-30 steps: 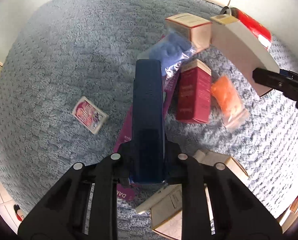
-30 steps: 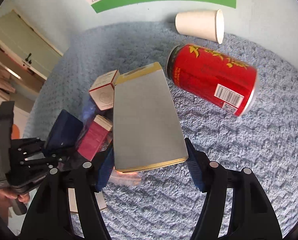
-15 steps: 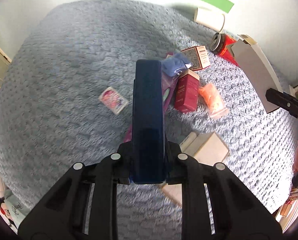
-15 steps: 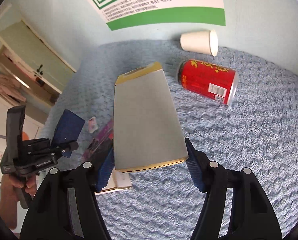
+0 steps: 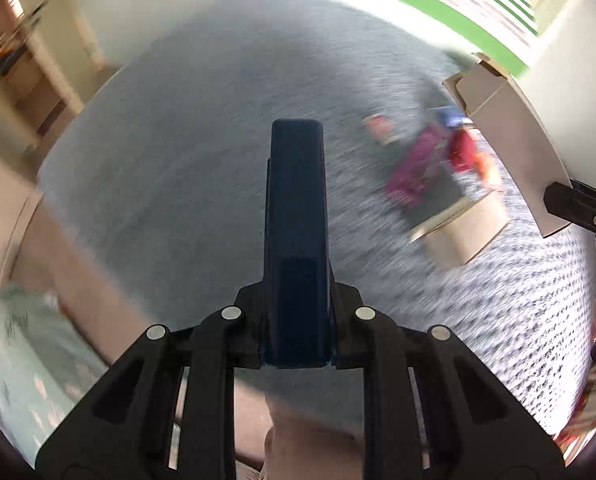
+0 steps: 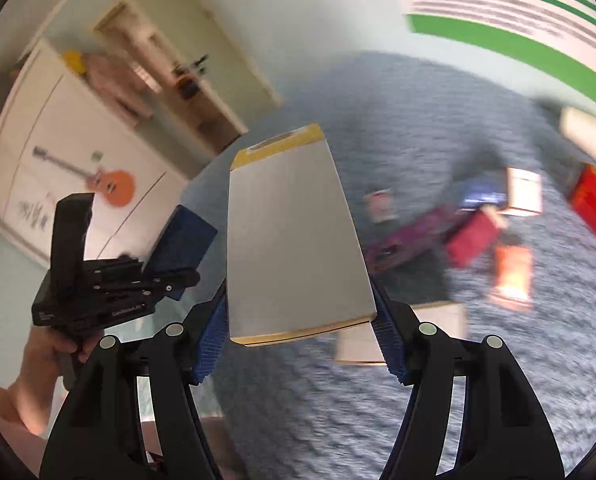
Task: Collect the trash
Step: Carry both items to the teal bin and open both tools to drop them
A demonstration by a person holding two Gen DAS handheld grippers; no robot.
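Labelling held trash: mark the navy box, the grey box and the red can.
navy box (image 5: 296,216), left wrist view, its narrow top face.
grey box (image 6: 294,240), right wrist view, its broad face.
red can (image 6: 595,204), right wrist view, its blurred side.

The left gripper (image 5: 296,332) holds a slim box (image 5: 296,208) upright above the carpet (image 5: 186,152). To its right the right gripper (image 6: 298,332) carries a flat carton (image 6: 294,240). Beyond the carton, on the carpet, lies a cluster of small boxes (image 6: 473,232), with a can (image 6: 595,208) at its far right and a flattened cardboard box (image 6: 401,332) nearest the fingers (image 6: 389,344).
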